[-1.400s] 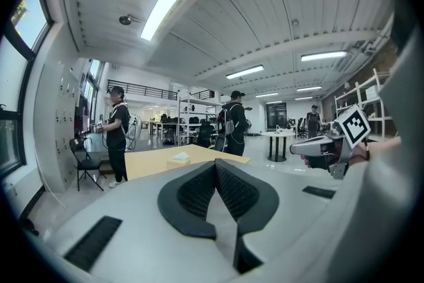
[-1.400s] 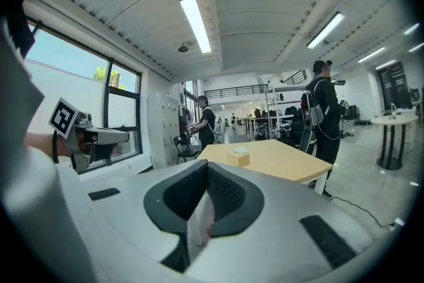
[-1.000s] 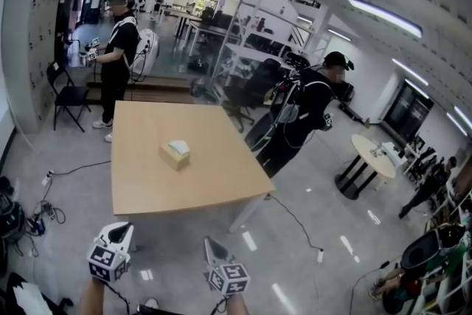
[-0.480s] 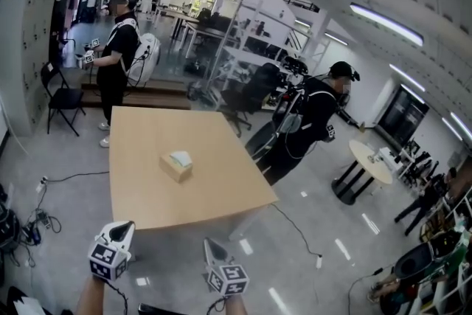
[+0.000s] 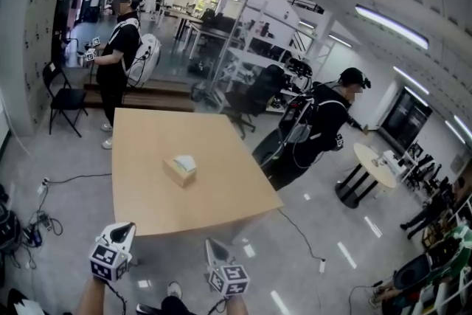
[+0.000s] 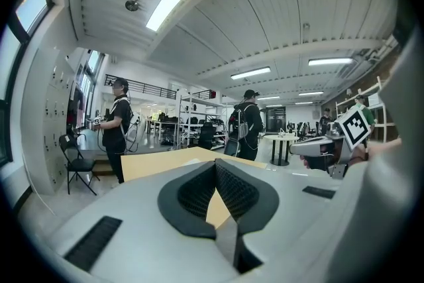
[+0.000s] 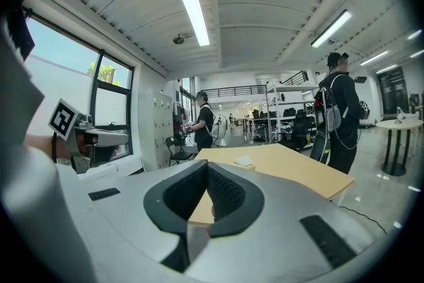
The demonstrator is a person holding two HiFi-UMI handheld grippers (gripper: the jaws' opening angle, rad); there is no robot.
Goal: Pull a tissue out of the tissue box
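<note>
- Holding both claws low, short of the table's (image 5: 221, 192) near edge, you are gripping nothing: the left gripper (image 5: 127, 227) and the right gripper (image 5: 209, 241) are each closed, jaws meeting tip to tip.
- The head view is showing the tissue box (image 5: 179, 172) near the middle of the pale wooden tabletop, well apart from both grippers, with a white tissue (image 5: 185, 161) poking up from it.
- The right gripper view is catching that box small beyond its jaws; the left gripper view is giving mostly tabletop between its ribbed dark pads (image 6: 233, 192).
- Each gripper view is also taking in the other gripper's marker cube (image 6: 358, 126), which is bearing black-and-white squares.
- One person in black (image 5: 119, 55) is standing at the far corner, and another person (image 5: 313, 133) is standing beside the table's right edge.
</note>
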